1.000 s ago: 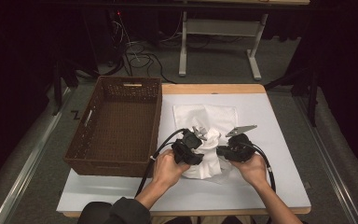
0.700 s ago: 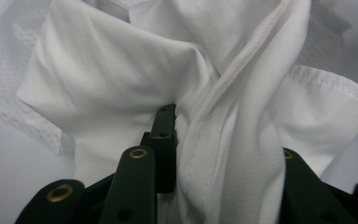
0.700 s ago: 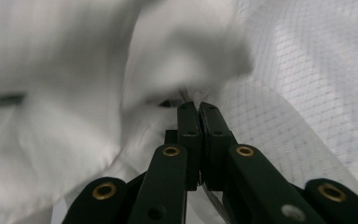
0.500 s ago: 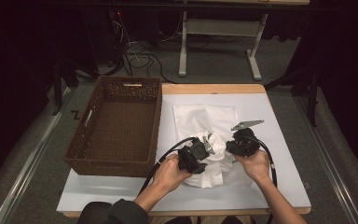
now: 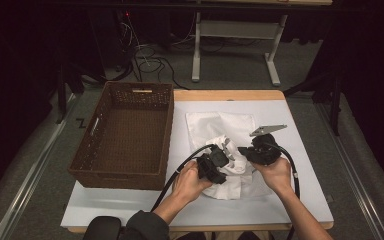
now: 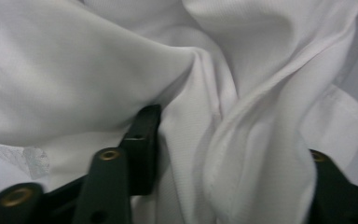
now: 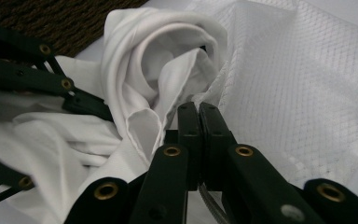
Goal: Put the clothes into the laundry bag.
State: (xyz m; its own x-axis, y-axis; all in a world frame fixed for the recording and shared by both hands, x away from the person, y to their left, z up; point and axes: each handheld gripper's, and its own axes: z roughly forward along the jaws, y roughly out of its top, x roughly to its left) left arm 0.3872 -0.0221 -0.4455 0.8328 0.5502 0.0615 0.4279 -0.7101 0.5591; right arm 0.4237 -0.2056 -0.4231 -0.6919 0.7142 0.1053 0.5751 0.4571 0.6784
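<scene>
Left tongs (image 6: 223, 154) just opening, jaws apart around white cloth (image 6: 98, 70); right tongs (image 7: 199, 121) pressed together beside it.

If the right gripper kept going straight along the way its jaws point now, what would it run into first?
Most likely the bunched white cloth just ahead of the right gripper; the white mesh bag lies beside that line, though depth is hard to judge.

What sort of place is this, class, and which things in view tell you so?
Probably a lab or recording studio, not a home: black curtains surround the white table, loose cables lie on the carpet, and a metal stand sits behind.
</scene>
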